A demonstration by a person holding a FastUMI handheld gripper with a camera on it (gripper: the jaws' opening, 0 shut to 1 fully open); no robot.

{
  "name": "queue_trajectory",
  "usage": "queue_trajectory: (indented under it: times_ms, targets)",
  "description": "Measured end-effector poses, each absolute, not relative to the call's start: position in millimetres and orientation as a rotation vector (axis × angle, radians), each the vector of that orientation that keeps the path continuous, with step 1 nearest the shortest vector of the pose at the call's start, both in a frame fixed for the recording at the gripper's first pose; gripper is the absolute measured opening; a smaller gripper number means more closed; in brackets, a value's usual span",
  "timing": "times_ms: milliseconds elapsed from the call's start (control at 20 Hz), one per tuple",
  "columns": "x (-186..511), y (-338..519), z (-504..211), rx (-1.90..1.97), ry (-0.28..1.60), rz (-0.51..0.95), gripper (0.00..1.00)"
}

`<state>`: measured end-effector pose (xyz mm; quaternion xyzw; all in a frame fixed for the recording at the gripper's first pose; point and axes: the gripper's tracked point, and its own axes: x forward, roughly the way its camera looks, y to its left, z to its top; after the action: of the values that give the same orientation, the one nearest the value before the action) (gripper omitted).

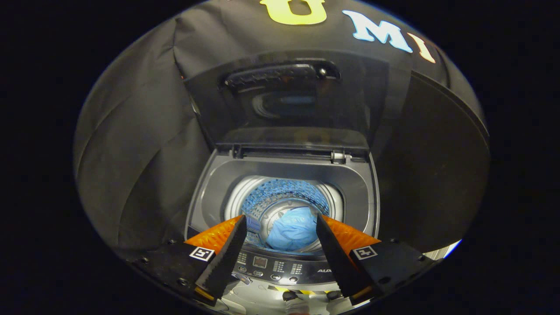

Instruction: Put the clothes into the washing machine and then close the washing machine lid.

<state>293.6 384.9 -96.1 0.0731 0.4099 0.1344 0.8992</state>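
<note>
A top-loading washing machine (354, 192) stands just ahead of my fingers, its dark see-through lid (288, 105) raised upright at the back with a handle near its top edge. A light blue garment (292, 234) lies at the bottom of the blue-lit drum (284, 194). My gripper (281, 224) hangs above the machine's front edge, open, with the garment seen between its orange and black fingers (227, 253) and well below them. Nothing is held.
The machine's control panel (280, 267) with buttons runs along its front, just under my fingers. Black cloth walls close in behind and on both sides of the machine. A strip of pale floor shows below the panel.
</note>
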Motion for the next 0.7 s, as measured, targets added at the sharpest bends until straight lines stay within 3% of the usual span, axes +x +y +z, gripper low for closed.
queue_trajectory:
  times_ms: [350, 700]
  targets:
    - [333.8, 384.4, 35.8, 0.154, 0.605, 0.363, 0.99]
    - [412.8, 368.1, 94.0, 0.225, 0.507, 0.257, 0.99]
